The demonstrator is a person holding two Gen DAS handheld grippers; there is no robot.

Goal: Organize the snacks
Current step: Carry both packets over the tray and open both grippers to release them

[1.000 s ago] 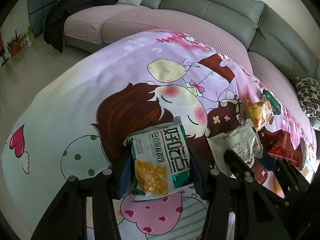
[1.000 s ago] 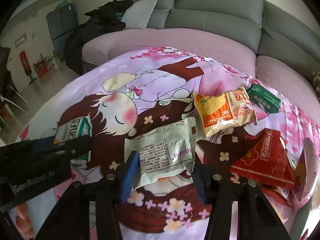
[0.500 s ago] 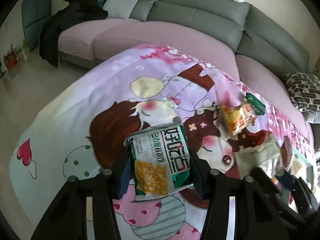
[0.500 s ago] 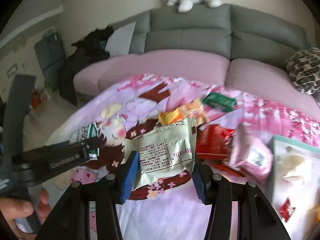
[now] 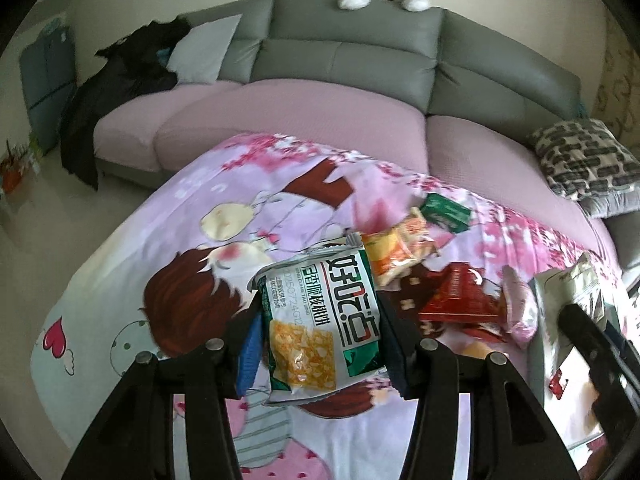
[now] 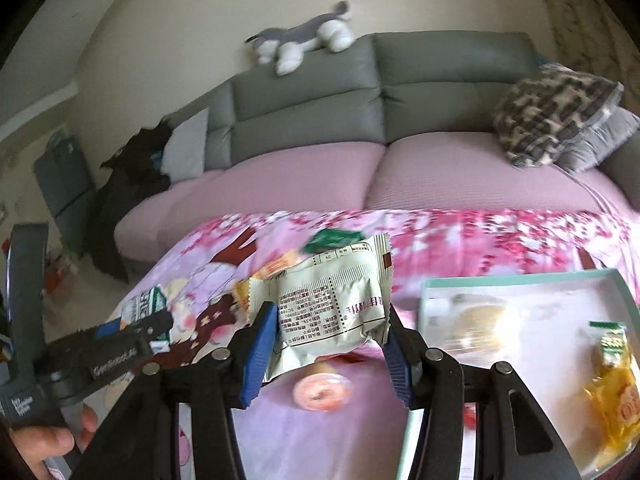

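While four snack packets are lying on the cartoon blanket (image 5: 132, 280), the left gripper (image 5: 318, 330) is pinching one green-and-white snack bag (image 5: 320, 316) and the right gripper (image 6: 330, 332) is pinching one pale green packet (image 6: 334, 304).

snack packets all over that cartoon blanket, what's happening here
A person is tidying snacks with a handheld gripper in each hand. The left gripper is clamped on a green and white snack packet, and the right gripper is clamped on a pale green packet; both packets are lifted off the blanket. A shallow light-green tray to the right already holds a few snacks. A red packet, an orange one and a green one lie loose on the blanket.
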